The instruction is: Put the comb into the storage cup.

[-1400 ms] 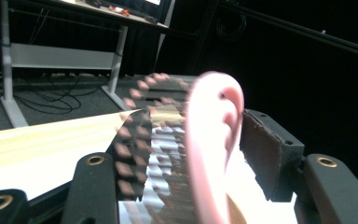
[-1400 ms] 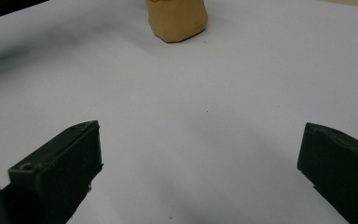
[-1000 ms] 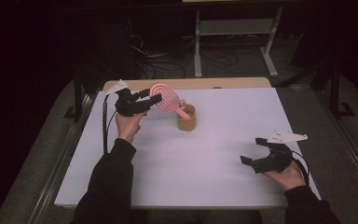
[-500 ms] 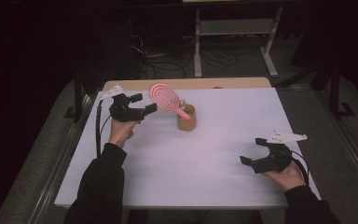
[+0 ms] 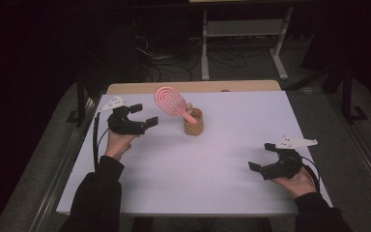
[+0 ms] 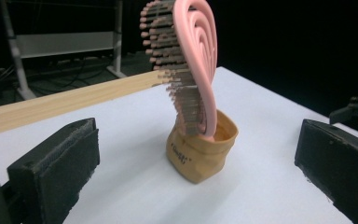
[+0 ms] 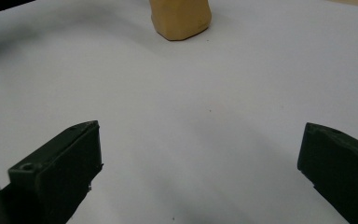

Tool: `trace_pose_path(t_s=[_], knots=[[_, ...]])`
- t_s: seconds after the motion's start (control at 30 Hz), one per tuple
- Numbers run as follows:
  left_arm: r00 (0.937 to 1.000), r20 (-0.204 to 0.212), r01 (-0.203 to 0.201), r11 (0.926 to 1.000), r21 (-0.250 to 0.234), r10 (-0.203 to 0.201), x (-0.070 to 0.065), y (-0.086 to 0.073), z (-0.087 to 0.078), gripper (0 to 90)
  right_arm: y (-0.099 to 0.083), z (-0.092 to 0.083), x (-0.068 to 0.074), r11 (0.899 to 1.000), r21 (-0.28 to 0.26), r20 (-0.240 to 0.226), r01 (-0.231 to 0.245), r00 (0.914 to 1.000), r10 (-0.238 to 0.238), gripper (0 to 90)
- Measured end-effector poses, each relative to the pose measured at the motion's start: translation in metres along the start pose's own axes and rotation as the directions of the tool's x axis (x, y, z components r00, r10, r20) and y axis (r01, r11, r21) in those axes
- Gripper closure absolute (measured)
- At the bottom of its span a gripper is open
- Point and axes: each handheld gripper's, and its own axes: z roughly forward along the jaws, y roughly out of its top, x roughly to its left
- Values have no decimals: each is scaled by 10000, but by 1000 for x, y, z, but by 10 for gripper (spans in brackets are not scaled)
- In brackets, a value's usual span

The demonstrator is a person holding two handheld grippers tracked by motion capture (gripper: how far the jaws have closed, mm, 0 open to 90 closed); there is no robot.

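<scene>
— What blocks the worktop (image 5: 183, 174)?
— The tan cup (image 5: 193, 123) with the pink brush (image 5: 171, 101) leaning out, near the far edge.
— Elsewhere?
— Bare surface between both hands.

Tan cup (image 7: 181, 18) beyond the wide-apart tool (image 7: 200, 163) jaws

Pink brush (image 5: 172, 102): oval looped head with bristles, handle seated in the cup, head leaning up and out to the left in the high view. Tan cup (image 5: 193, 122): soft, creased wall, upright on the white tabletop (image 5: 212, 164), toward the far edge.
</scene>
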Motion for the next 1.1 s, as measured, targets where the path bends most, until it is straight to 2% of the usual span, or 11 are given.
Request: trace_pose_path(t_s=[0.4,0.53,0.8,0.97,1.1], knots=[[10000,-22,62,10000,-63,-62,-3,-14,-17,0,0,-1,0,10000,-43,2,8,10000,-8,0],[9997,-106,238,9997,-59,-238,-3,-21,-23,0,0,-1,0,10000,-50,23,34,10000,-34,0],[9996,-182,211,9997,-117,-213,-8,-26,-31,0,0,-1,0,10000,-32,28,-2,10000,2,0],[9996,-276,51,10000,4,-50,-10,-33,-39,0,-1,-2,-1,10000,-60,40,-44,10000,44,0],[9995,-297,121,9999,-92,-124,-9,-39,-42,0,-1,-2,-1,10000,-59,42,-44,10000,44,0]])
